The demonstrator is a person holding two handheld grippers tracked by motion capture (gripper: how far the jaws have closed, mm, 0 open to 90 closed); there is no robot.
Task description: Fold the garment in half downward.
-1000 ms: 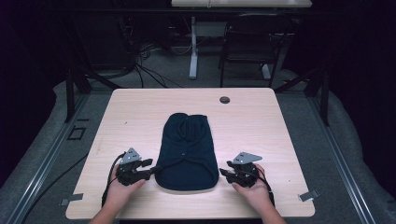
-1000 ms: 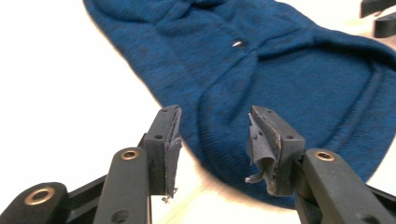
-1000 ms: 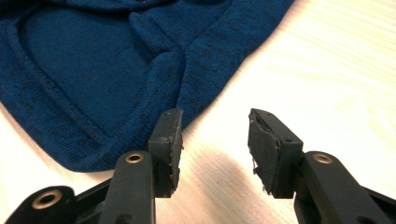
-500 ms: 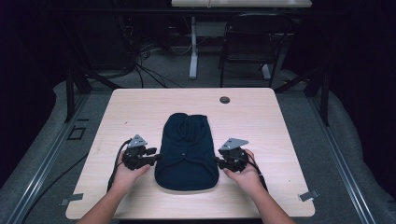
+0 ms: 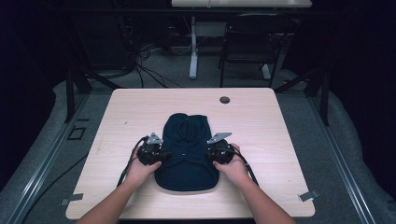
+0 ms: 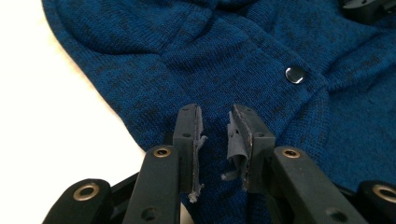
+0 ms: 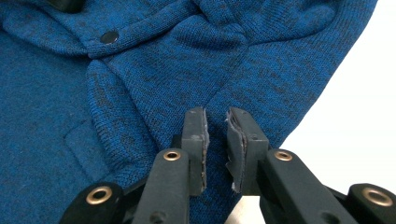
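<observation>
A dark blue knit garment (image 5: 187,149) lies folded on the wooden table (image 5: 280,140), hood end away from me. My left gripper (image 5: 161,154) sits at its left edge, about halfway up. In the left gripper view the jaws (image 6: 215,114) stand a little apart over the fabric (image 6: 233,56), open, with nothing between them. A snap button (image 6: 294,74) shows just ahead. My right gripper (image 5: 212,153) mirrors it at the right edge. Its jaws (image 7: 215,114) are also slightly apart and open above the knit (image 7: 140,70), near another snap (image 7: 109,36).
A round cable hole (image 5: 224,100) sits near the table's far edge. Tape strips mark the front corners (image 5: 71,199) (image 5: 308,195). A chair (image 5: 247,42) and a desk leg (image 5: 193,46) stand on the floor beyond. Bare wood surrounds the garment on all sides.
Both grippers have slid forward along the garment's sides, from near its lower corners to its middle, and have come in over the fabric's edges.
</observation>
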